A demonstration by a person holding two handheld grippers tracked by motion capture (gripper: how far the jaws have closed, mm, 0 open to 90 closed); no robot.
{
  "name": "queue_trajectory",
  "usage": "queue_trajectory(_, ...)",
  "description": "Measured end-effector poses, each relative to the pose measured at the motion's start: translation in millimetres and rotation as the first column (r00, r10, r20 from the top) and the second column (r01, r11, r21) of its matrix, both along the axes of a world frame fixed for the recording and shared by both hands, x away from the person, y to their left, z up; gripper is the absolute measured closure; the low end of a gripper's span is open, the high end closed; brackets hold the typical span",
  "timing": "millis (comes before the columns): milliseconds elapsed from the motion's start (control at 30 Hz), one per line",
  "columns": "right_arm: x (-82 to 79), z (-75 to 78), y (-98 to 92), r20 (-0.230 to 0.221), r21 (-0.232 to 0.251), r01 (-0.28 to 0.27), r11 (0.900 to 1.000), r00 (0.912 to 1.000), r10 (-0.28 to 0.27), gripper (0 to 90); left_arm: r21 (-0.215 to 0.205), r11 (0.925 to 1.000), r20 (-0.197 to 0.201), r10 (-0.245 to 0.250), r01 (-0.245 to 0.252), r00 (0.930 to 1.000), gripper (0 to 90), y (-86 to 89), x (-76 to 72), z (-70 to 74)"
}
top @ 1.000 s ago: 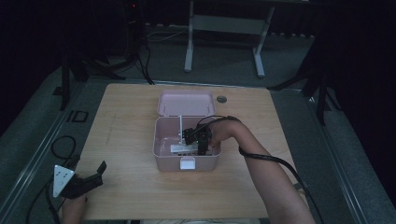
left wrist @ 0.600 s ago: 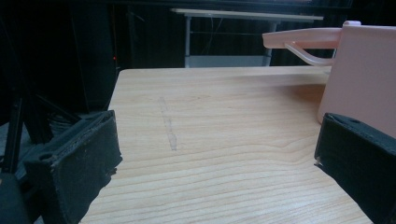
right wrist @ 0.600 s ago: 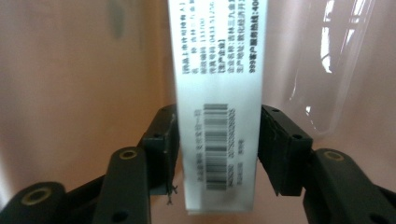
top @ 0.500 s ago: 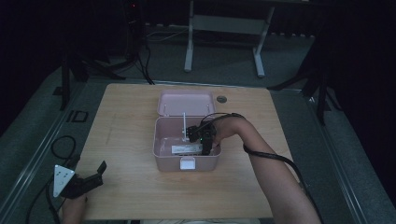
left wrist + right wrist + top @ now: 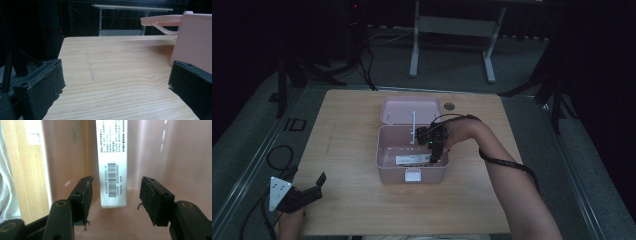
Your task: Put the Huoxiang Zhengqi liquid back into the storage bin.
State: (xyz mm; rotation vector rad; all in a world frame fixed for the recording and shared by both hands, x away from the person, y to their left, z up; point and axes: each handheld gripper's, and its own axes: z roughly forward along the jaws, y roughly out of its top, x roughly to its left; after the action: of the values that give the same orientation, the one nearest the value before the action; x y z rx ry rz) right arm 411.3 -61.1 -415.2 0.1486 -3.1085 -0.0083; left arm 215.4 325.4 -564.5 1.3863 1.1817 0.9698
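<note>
High view gives you one pink box [image 5: 412, 157] mid-worktop [image 5: 352, 130], holding one white carton [image 5: 113, 162]. Your right gripper [image 5: 115, 195] straddles its near end, jaws apart, untouching; left gripper [image 5: 117, 82] gapes empty.

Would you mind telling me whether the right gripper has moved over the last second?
Yes. The right gripper has moved toward the person, from the middle of the open pink plastic box to near its front wall, jaws open over a white barcoded carton.

Barcode, illegible print on carton [image 5: 112, 165]
</note>
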Motion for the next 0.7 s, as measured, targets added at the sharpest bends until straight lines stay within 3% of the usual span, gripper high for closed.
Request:
queue_trajectory(333, 2.3, 26.7, -21.9, 0.016, 0.073, 0.027, 0.997, 0.9995, -0.028, 40.9, 0.001, 1.0, 0.0, 0.0, 0.0, 1.0, 0.3, -0.1, 0.1, 0.0)
queue_trajectory(500, 5.7, 42.1, -36.4, 0.034, 0.139, 0.056, 0.989, 0.9975, -0.061, 39.9, 0.001, 1.0, -0.002, 0.0, 0.0, 1.0, 0.2, -0.1, 0.2, 0.1)
queue_trajectory(700, 12.7, 48.0, -56.1, 0.071, 0.189, 0.093, 0.978, 0.9916, -0.108, 35.8, -0.001, 1.0, -0.001, 0.001, -0.001, 1.0, 0.3, 0.0, 0.1, 0.0)
